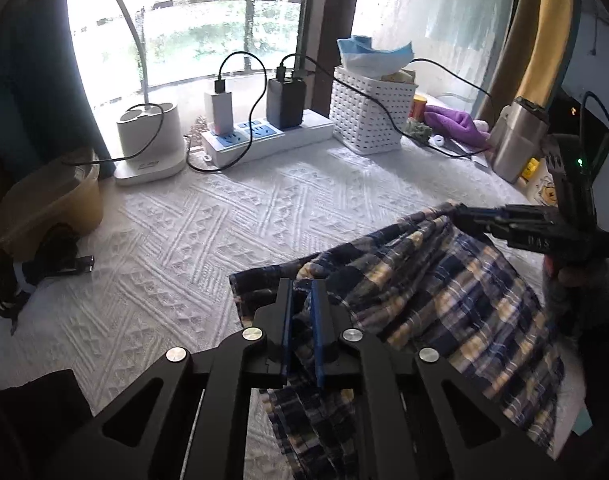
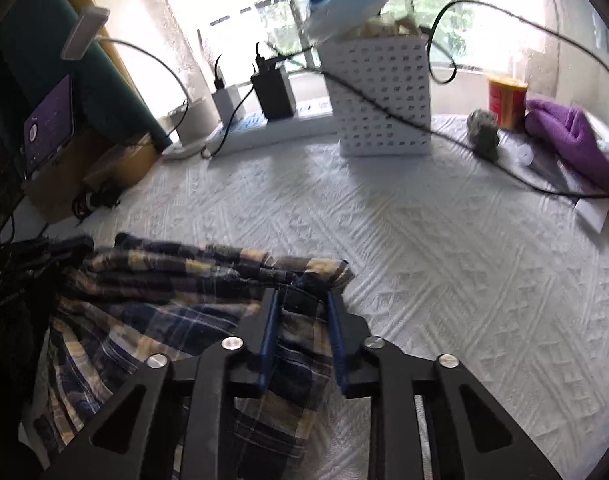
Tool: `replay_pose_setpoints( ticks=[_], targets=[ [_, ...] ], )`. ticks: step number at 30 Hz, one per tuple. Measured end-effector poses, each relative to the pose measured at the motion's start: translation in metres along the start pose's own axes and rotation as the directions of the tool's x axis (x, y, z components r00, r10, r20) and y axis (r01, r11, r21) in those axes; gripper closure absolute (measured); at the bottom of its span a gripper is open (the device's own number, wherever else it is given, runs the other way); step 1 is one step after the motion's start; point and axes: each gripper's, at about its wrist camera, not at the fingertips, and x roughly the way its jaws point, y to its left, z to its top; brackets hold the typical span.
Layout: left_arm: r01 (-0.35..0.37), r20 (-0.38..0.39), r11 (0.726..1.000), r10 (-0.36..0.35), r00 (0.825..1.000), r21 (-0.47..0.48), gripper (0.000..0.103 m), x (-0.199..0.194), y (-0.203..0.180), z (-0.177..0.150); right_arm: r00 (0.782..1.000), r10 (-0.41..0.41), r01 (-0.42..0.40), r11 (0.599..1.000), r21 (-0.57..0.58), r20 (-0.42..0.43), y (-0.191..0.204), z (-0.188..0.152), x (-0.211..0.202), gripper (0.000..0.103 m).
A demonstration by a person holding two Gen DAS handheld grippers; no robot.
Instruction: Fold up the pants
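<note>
The dark blue and yellow plaid pants point(image 1: 444, 280) lie bunched on the white textured cover point(image 1: 224, 220). In the left wrist view my left gripper point(image 1: 301, 286) is shut on a fold at the pants' near left edge, with cloth pinched between its blue pads. Farther right, my right gripper point(image 1: 458, 213) grips the far corner of the pants. In the right wrist view that gripper point(image 2: 302, 294) has a thick bunch of the pants point(image 2: 164, 280) filling the gap between its fingers. The cloth stretches left from there toward the dark left gripper point(image 2: 70, 245).
Along the window stand a lamp base point(image 1: 148, 128), a power strip point(image 1: 264, 136) with chargers and black cables, a white perforated basket point(image 1: 368, 112), a purple cloth point(image 1: 456, 124) and a steel flask point(image 1: 516, 140). A yellowish box point(image 1: 48, 204) sits at the left.
</note>
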Motion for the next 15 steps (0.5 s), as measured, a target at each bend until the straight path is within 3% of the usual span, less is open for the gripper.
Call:
replay_pose_setpoints(
  ticks=[2,4,6,9,11,14,15],
  targets=[
    [0.004,0.006,1.0,-0.004,1.0,-0.004,0.094,-0.004,0.002,0.0,1.0,-0.008,0.008,1.0,-0.002,0.014,-0.001,0.003,-0.004,0.084],
    [0.024,0.007,0.999,-0.023,1.0,-0.025,0.081,-0.006,0.006,-0.002,1.0,-0.01,0.01,1.0,0.002,0.02,-0.002,0.005,-0.005,0.085],
    [0.038,0.009,0.999,-0.038,0.999,-0.035,0.057,-0.009,0.008,-0.005,1.0,-0.004,0.004,1.0,0.02,0.022,-0.004,0.007,-0.003,0.085],
    [0.067,0.014,0.997,-0.066,0.998,-0.046,0.047,-0.01,0.007,-0.008,0.999,0.031,-0.033,0.996,0.088,0.023,-0.015,0.007,0.005,0.085],
    [0.102,0.01,0.994,-0.102,0.995,-0.041,0.047,-0.007,0.006,-0.011,0.999,0.04,-0.043,0.992,0.118,0.025,-0.02,0.005,0.009,0.085],
    [0.096,-0.001,0.994,-0.096,0.995,-0.044,0.05,0.005,0.007,-0.014,0.999,0.037,-0.04,0.992,0.117,0.031,-0.019,0.006,0.009,0.085],
    [0.086,-0.007,0.996,-0.087,0.996,-0.038,0.071,0.008,0.007,-0.014,0.999,0.037,-0.04,0.992,0.116,0.033,-0.02,0.006,0.009,0.085]
  ],
)
